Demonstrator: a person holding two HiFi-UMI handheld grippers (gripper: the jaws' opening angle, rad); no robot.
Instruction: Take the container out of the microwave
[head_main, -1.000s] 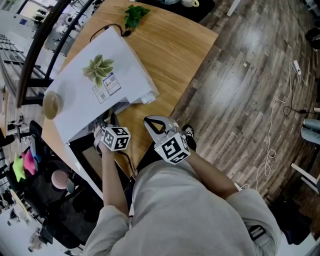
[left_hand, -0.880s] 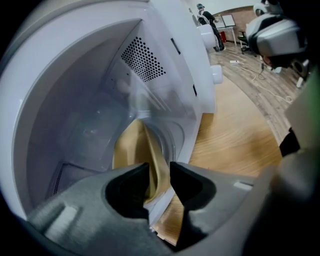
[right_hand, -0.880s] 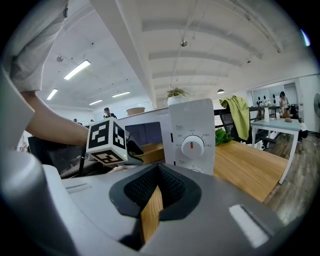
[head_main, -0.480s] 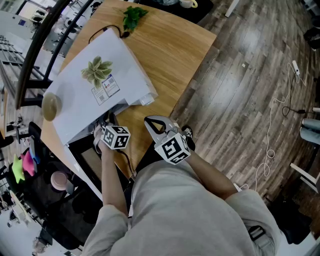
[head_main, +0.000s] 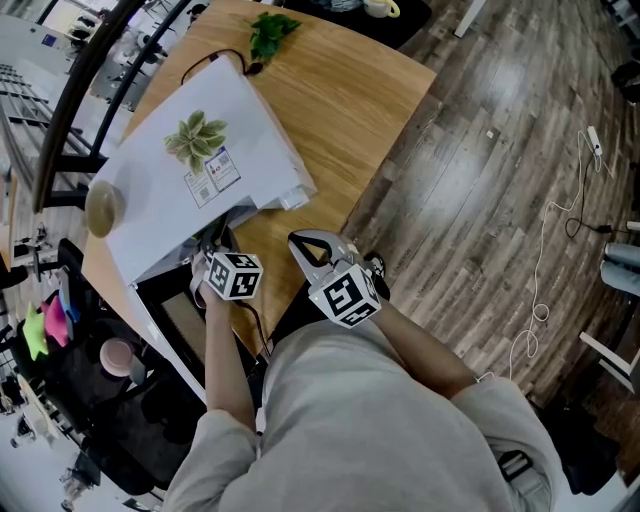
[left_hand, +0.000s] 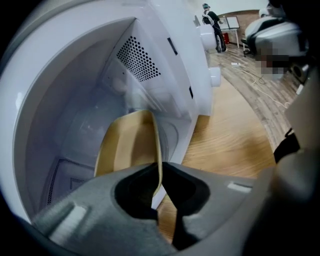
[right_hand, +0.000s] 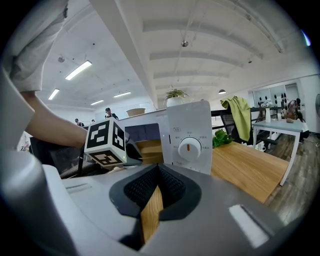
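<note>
Head view: one white microwave (head_main: 200, 170) on one wooden table (head_main: 340, 100), and two grippers, the left gripper (head_main: 213, 258) at 9 o'clock of the right gripper (head_main: 310, 250). Left gripper view: one tan, thin-walled container (left_hand: 127, 145) sits inside the microwave, and the jaws have just been closing and now clamp its rim. Right gripper view: the jaws are together.

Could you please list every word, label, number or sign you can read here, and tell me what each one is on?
Nothing here can be read as text.
The sticker on top of the microwave: print and a code square, too small to read.
Marks around the dial on the microwave's front: too small to read.
The two marker cubes: black-and-white square patterns only, no words.
</note>
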